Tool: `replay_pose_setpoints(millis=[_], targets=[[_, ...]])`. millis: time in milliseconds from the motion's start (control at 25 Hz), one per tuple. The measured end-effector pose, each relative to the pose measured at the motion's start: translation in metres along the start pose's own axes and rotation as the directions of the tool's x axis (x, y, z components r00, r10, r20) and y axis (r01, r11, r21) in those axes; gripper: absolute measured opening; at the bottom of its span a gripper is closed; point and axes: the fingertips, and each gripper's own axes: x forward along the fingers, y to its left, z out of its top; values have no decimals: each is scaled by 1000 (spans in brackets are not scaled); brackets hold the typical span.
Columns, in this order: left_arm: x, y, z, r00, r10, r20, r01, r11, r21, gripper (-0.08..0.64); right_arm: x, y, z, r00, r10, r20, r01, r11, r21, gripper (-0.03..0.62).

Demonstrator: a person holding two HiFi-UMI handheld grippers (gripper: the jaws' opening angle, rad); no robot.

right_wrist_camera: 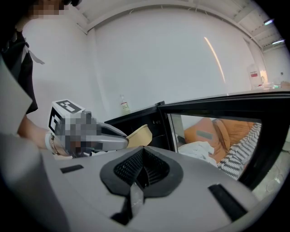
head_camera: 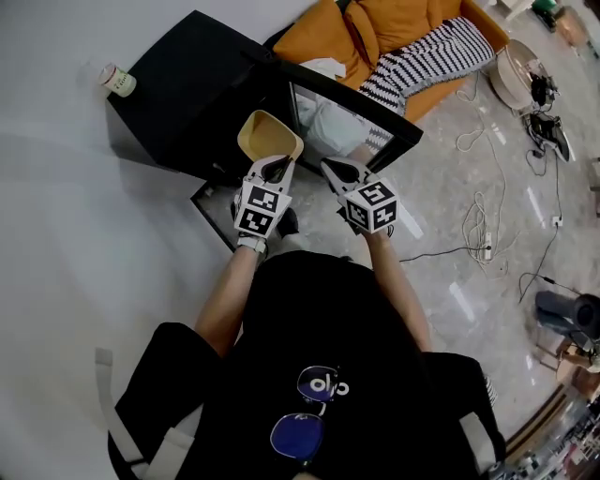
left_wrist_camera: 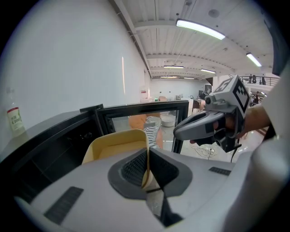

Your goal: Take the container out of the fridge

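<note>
A beige open container [head_camera: 269,135] hangs in front of the black fridge [head_camera: 187,89], outside its opening. My left gripper [head_camera: 274,163] is shut on its near rim. In the left gripper view the thin wall of the container [left_wrist_camera: 115,146] runs between the closed pads of the left gripper [left_wrist_camera: 146,168]. My right gripper [head_camera: 337,170] hovers just right of the container, apart from it, in front of the open glass door [head_camera: 349,111]. The right gripper [right_wrist_camera: 142,168] is shut with nothing in it; the container [right_wrist_camera: 140,133] shows to its left.
A small bottle [head_camera: 118,81] stands on top of the fridge at its far left corner. Behind the door are an orange sofa [head_camera: 394,28] and a striped cloth [head_camera: 429,58]. Cables [head_camera: 483,220] trail over the marble floor at right. White wall at left.
</note>
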Motion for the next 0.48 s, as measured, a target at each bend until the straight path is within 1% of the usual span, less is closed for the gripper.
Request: replay_pose_setpoints(millis=[280,480], targets=[[-10,-69,11,999,-22,37,22,1000,-9,18,-73,-2,-19,999,-31,29,31,1000,1,8],[-10,-118,19,998,-36,60,37,999,-14,18,-122,-12,-34,996,-74,51,73,997,7,8]])
